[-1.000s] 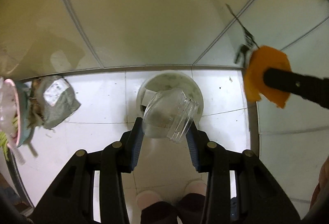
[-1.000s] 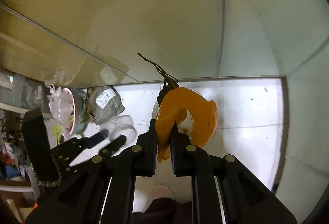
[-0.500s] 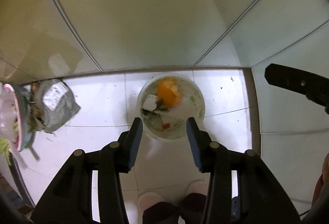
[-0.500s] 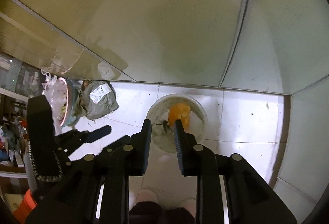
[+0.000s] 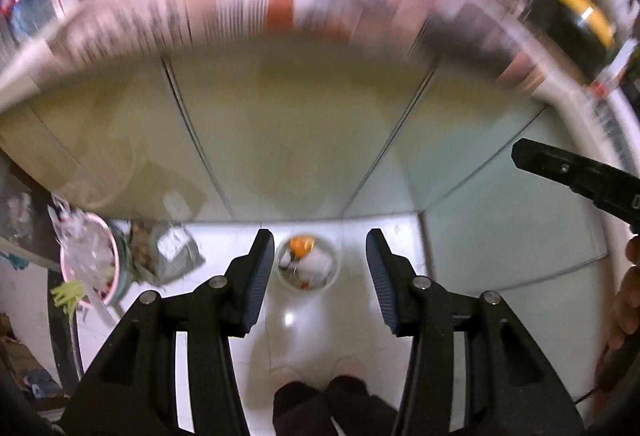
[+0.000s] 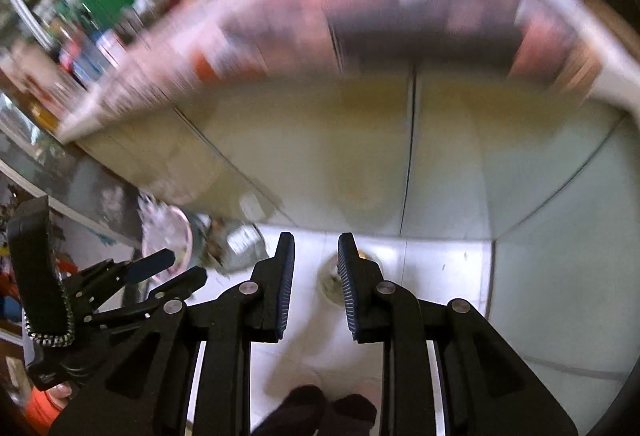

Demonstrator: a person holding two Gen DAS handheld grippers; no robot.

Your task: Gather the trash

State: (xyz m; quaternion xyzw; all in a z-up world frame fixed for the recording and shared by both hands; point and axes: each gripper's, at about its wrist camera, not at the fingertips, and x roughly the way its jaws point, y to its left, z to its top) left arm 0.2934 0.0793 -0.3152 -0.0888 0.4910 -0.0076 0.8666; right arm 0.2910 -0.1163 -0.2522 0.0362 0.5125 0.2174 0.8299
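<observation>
A round white trash bin (image 5: 307,268) stands on the tiled floor far below, holding an orange peel (image 5: 301,244) and other scraps. My left gripper (image 5: 320,276) is open and empty, high above the bin, which shows between its fingers. My right gripper (image 6: 316,284) is open and empty, also high up; the bin (image 6: 330,278) shows partly behind its right finger. The left gripper also appears in the right wrist view (image 6: 160,272), and a right finger shows in the left wrist view (image 5: 576,180).
A pink basin with plastic (image 5: 90,260) and a grey crumpled bag (image 5: 172,256) lie on the floor left of the bin. Pale cabinet fronts (image 5: 300,140) rise behind it. A blurred counter edge with cluttered items (image 5: 304,0) runs across the top. The person's feet (image 5: 320,376) stand below.
Both grippers have risen well away from the bin, which now looks much smaller. The counter edge has come into view, blurred by motion. Earlier the clear jar and orange peel were let go.
</observation>
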